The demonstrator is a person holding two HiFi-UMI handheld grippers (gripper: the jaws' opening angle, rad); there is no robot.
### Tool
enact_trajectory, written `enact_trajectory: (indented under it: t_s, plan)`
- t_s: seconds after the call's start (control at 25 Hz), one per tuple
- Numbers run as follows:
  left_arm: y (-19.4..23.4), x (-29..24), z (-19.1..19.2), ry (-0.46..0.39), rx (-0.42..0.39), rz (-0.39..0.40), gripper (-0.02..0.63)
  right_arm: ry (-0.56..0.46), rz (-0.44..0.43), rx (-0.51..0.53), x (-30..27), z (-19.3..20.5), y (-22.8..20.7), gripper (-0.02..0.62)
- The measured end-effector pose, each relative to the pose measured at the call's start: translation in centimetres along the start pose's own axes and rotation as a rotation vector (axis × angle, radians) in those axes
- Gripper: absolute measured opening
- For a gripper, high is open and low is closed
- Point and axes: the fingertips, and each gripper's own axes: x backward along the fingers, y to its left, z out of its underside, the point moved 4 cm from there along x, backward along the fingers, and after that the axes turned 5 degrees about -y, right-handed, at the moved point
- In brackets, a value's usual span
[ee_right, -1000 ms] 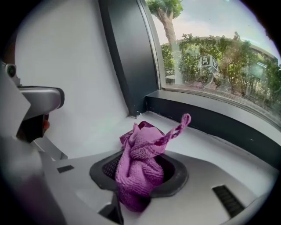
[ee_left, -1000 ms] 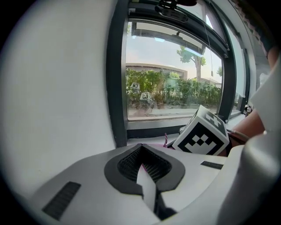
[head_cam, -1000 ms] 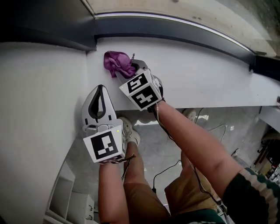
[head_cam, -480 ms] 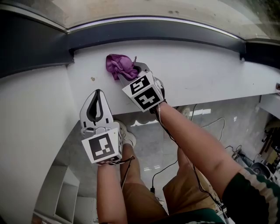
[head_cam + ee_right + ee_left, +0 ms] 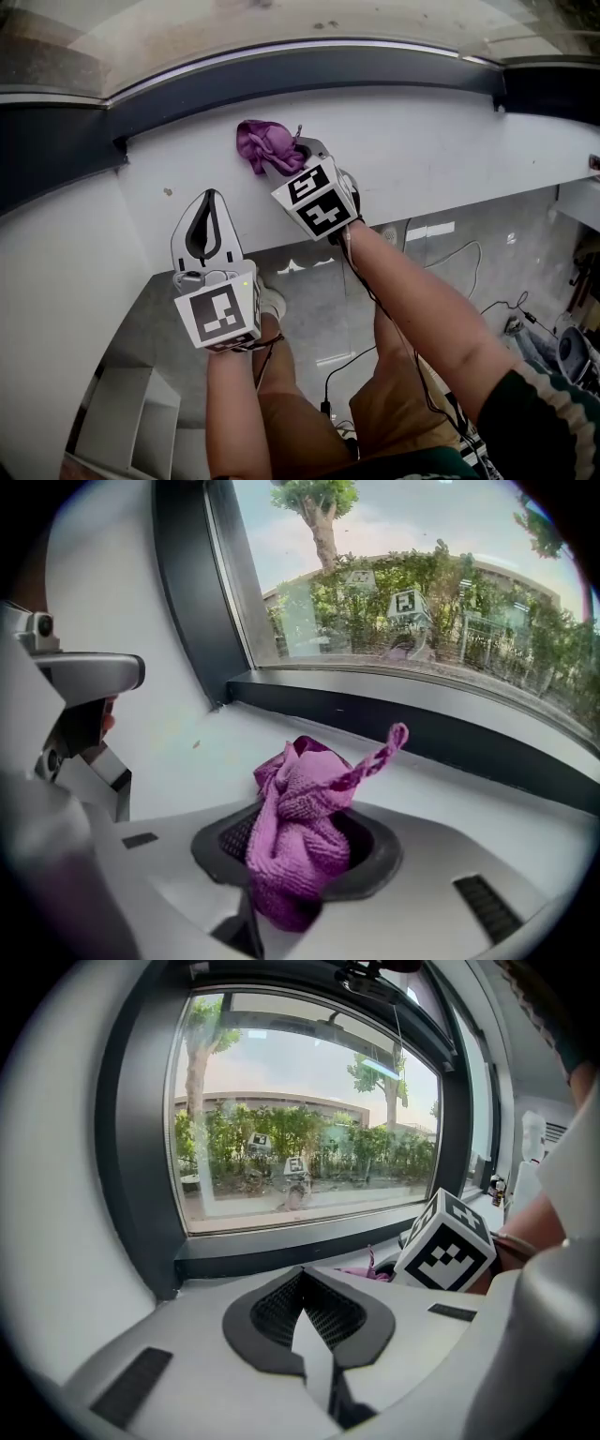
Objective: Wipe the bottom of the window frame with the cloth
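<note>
Right gripper (image 5: 292, 157) is clamped on the bunched cloth (image 5: 265, 145), just short of the frame (image 5: 328, 70), left gripper (image 5: 211, 201) closed on nothing further back, and that loose tail could snag there and tug the wad free.

Bright daylight through window (image 5: 300, 1110); fisheye edges dark, perhaps soft.
</note>
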Motion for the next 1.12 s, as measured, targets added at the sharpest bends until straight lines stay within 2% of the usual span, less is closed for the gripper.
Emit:
enact_trajectory:
  t_s: [0.8, 1.12]
  plan:
    - [-11.9, -4.8, -2.5, -0.002, -0.045, 0.128, 0.003, 0.007, 0.116, -0.078, 8.0, 5.2, -11.4, 0.146]
    - [-17.9, -6.8, -3.3, 0.003, -0.057, 0.181, 0.003, 0.015, 0.161, -0.067, 11.7, 7.4, -16.3, 0.146]
